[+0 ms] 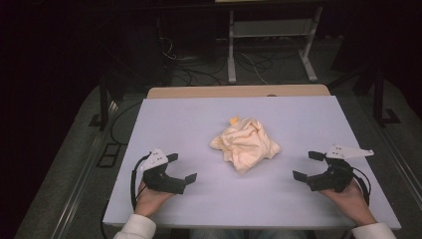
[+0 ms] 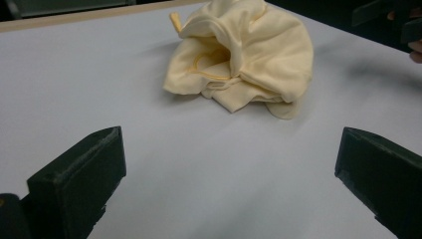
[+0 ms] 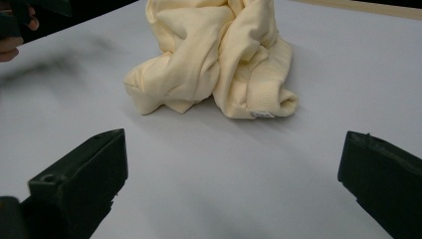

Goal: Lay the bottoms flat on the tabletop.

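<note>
Cloth of pale yellow colour lay in a crumpled heap near the middle of the white table, a little toward the far side. It had no clear long axis; the heap was roughly as wide as it was deep, with a small orange tag at its far upper edge. A ribbed cuff showed in the right gripper view at the lower right of the heap, so it was perhaps a garment, but the folds hid too much to be sure.

The left gripper rested low near the front left of the table, and the right gripper near the front right. Both had their jaws spread wide and held nothing. Each pointed inward and forward, toward the cloth. The cloth lay between them and somewhat farther from the person. Both grippers stood well apart from it, and neither was clearly nearer.

I judged that a reach from either side would meet no obstacle, because bare table surface lay between each gripper and the heap. Beyond the table stood a metal frame and loose cables on the floor, far from any likely path.
</note>
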Tool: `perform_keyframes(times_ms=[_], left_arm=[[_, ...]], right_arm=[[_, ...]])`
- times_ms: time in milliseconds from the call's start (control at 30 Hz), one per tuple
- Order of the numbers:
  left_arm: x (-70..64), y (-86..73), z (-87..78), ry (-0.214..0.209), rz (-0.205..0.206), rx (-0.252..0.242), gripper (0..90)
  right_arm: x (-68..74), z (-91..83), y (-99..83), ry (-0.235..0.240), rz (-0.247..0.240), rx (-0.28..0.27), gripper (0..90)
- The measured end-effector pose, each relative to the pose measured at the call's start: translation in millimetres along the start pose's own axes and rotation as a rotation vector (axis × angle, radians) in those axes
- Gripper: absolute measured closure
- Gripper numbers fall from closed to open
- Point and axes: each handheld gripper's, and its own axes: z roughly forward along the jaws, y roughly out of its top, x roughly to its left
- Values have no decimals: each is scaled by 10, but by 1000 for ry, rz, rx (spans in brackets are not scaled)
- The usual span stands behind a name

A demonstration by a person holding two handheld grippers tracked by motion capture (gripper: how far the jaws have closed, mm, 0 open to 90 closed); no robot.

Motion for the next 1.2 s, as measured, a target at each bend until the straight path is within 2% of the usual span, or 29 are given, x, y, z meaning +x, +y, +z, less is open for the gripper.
perform_keyframes(times_ms=[167,500,800,1200], left_arm=[[-7,37,16,1,9,18,0],[-20,167,96,-13,41,48,0],[-43,354,144,-32,71,42,0],[-28,494,263,-54,79,51,0]], right_arm=[[-17,-11,34,-6,10,-1,0],[-22,7,200,1,-8,14,0],[-20,61,345,21,-18,32,0],[-8,186,497,46,-29,54,0]])
